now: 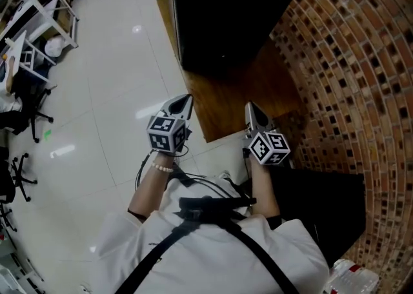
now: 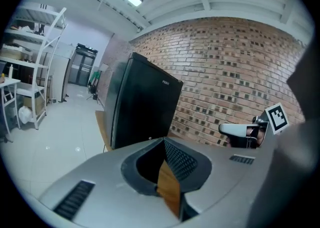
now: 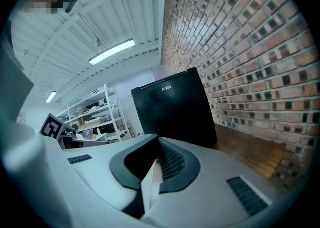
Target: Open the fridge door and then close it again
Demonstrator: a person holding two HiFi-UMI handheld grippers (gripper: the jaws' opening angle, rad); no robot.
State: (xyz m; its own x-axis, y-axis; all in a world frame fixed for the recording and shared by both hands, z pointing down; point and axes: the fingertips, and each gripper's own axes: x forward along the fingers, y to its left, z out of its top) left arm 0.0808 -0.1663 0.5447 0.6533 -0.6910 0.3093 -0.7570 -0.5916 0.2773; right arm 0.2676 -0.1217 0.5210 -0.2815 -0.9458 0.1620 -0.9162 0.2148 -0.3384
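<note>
1. Closest in: my forearms in white sleeves, bead bracelet [image 1: 161, 167] on the L wrist, dark harness straps across my chest.
2. L gripper [image 1: 186, 99]: jaws pressed together, nothing btwn them. R gripper [image 1: 250, 108]: same, pads flat against each other, empty. Both point fwd toward the fridge, side by side and apart from each other.
3. Under the tips: near end of a wooden platform [image 1: 245, 96]. The L tip sits abt over its edge by the white floor tile [image 1: 110, 86], the R tip over the wood.
4. Fridge [image 1: 226, 22]: black box on the platform's far part, beside the brick wall [image 1: 348, 60], well apart from both tips. Door looks shut, no gap visible. Handle: can't make one out.
5. Step, as I judge it: approach only, opening not begun. Next move needs me closer, then find the door's free edge, spread one pair of jaws to catch it, and pull along the hinge arc w/o slipping off.
</note>
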